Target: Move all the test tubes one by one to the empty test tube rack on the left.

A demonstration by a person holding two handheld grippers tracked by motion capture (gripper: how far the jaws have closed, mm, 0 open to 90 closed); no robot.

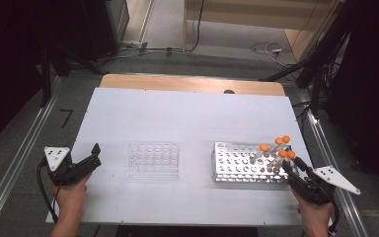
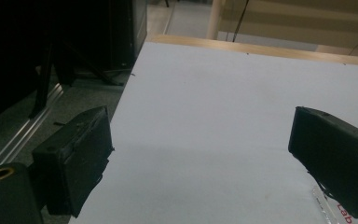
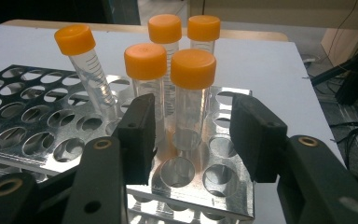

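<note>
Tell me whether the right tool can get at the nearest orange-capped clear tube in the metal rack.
Probably yes: the right tool already straddles that orange-capped clear tube, jaws apart either side, though a neighbouring tube crowds one jaw.

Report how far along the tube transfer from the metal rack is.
Done: nothing yet; the clear plastic rack holds no tubes, and all five orange-capped tubes stand in the metal rack. In hand: the right gripper has its jaws either side of the nearest tube, gaps showing, not yet gripping. The left gripper waits open. Left: apparently every tube.
</note>
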